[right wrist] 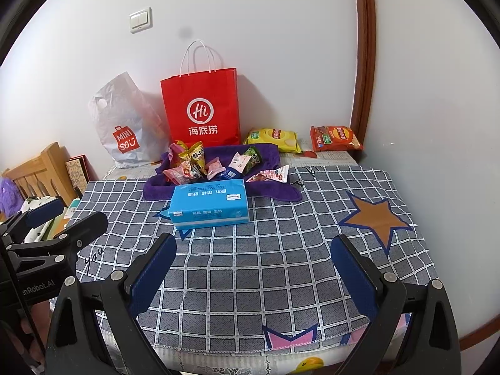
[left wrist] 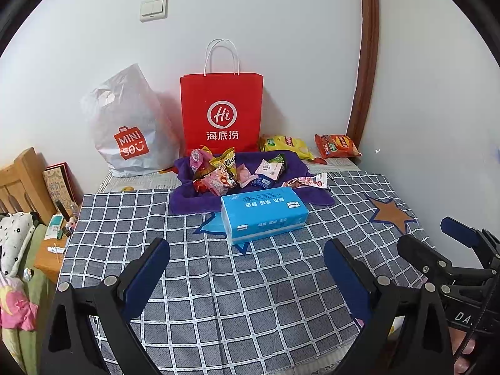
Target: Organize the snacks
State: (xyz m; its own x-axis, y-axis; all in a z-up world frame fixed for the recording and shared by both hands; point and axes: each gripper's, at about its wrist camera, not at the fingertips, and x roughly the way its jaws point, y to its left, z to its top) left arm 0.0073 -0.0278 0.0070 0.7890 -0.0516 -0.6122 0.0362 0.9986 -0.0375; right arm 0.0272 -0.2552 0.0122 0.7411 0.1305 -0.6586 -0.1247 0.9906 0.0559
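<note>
A checked grey cloth [left wrist: 218, 281] with star patches covers the surface. Against the wall at the back stand a red paper bag [left wrist: 221, 112] and, just to its left, a grey plastic shopping bag [left wrist: 131, 131]. In front of the red bag a purple towel [left wrist: 193, 200] holds a heap of small snack packets [left wrist: 231, 168], with one pink packet [left wrist: 307, 182] on the towel's right edge. A blue tissue pack [left wrist: 264, 214] lies at the towel's near edge. A yellow chip bag [left wrist: 286, 145] and an orange chip bag [left wrist: 337, 146] lie flat by the wall, right of the red bag.

The left claw [left wrist: 247, 265] is spread wide and holds nothing; the snacks lie well beyond its tips, past the tissue pack. The right claw [right wrist: 253, 259] is likewise wide apart and empty, the heap ahead and slightly left.
</note>
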